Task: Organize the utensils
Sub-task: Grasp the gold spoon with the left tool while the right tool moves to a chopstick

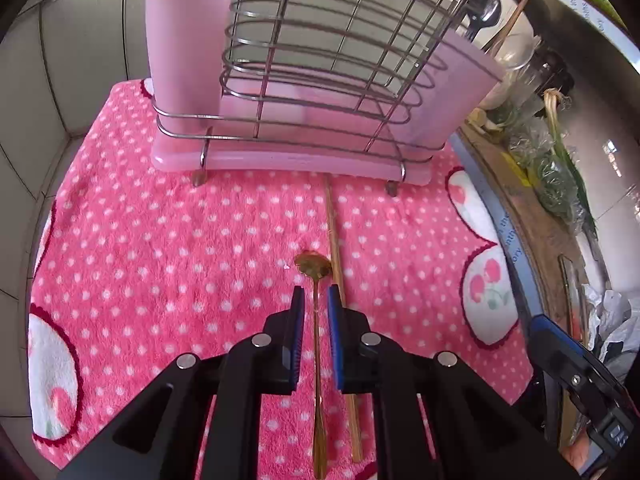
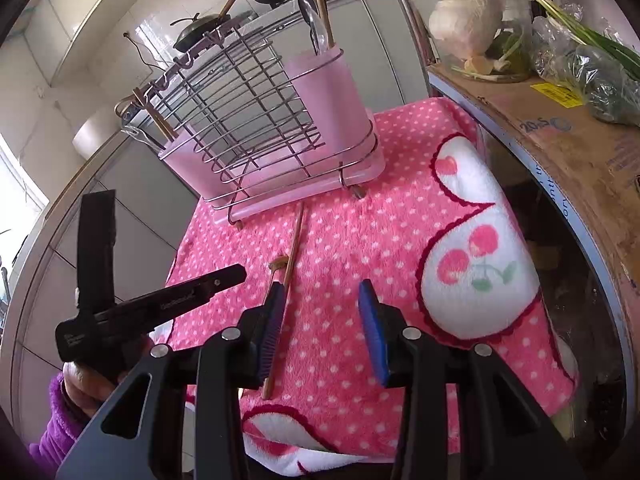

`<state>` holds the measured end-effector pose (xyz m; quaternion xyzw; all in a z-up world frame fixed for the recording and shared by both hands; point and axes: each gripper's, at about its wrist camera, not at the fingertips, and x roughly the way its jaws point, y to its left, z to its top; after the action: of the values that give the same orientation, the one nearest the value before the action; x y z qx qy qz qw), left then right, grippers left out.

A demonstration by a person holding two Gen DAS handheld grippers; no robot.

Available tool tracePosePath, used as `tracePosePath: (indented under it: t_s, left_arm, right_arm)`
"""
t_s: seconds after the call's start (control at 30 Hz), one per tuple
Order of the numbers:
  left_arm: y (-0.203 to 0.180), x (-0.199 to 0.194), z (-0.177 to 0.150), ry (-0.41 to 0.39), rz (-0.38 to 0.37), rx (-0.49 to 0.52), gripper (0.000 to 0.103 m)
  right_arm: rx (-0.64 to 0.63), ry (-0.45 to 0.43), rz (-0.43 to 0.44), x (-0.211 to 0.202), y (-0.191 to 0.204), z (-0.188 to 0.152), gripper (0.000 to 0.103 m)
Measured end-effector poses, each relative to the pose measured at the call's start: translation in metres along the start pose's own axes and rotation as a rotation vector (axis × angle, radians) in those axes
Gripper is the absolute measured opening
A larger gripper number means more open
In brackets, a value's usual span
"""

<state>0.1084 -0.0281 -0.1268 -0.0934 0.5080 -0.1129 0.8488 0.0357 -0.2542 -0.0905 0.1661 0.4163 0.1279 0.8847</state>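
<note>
A: Spoon first, from the left wrist view. A gold spoon (image 1: 318, 344) lies on the pink polka-dot towel (image 1: 180, 248), bowl toward the rack, handle running back under the camera.

B: And the left gripper (image 1: 316, 300)?

A: Its jaws stand on either side of the spoon's neck, narrow, with a slim gap showing on both sides of the handle. The pads do not press on it that I can see.

B: Anything beside the spoon?

A: 1 wooden chopstick (image 1: 336, 256) lies just to its right, almost parallel, its far tip near the base of the wire utensil rack (image 1: 320, 60). The rack stands upright at the far end of the towel, with a pink plastic cup (image 1: 180, 60) at its left end and another at its right end, on a pink drip tray (image 1: 280, 160).

B: Now the right wrist view.

A: The right gripper (image 2: 320, 300) hovers over the towel with its jaws moderately apart and nothing between them. The chopstick (image 2: 294, 248) passes just outside its left pad. The spoon's bowl (image 2: 279, 263) peeks out beyond that pad.

B: The rack?

A: Further back, with a metal ladle (image 2: 312, 20) and wooden sticks standing in the right-hand cup (image 2: 332, 100). At the left, a hand (image 2: 86, 380) in a purple sleeve holds the other gripper's black body.
</note>
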Motion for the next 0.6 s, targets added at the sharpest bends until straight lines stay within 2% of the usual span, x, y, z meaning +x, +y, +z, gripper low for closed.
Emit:
tracePosePath:
  t_s: [0.1,0.2,0.27,0.3,0.37,0.43,0.6]
  left_arm:
    - [-0.005,0.02,0.0,0.041,0.05,0.024,0.01]
    - [-0.007,0.035,-0.002,0.061,0.068,0.024,0.01]
    - [-0.003,0.039,-0.006,0.056,0.078,0.01,0.006]
    - [-0.002,0.037,-0.006,0.048,0.071,0.005,0.003]
    - [0.007,0.026,-0.007,0.027,0.069,-0.026,0.001]
    - [0.021,0.011,-0.006,0.006,0.035,-0.067,0.001]
    - [0.053,-0.012,-0.011,-0.029,0.041,-0.128,0.001]
  right_arm:
    - [-0.003,0.012,-0.014,0.0,0.001,-0.004,0.039]
    - [0.011,0.041,0.008,0.006,0.002,-0.007,0.039]
    - [0.007,0.071,0.019,0.014,0.007,-0.011,0.039]
    - [-0.004,0.084,0.018,0.018,0.01,-0.013,0.039]
    - [-0.025,0.107,0.016,0.026,0.017,-0.016,0.039]
    - [-0.04,0.144,0.026,0.038,0.025,-0.021,0.036]
    - [-0.102,0.252,0.029,0.074,0.052,-0.035,0.032]
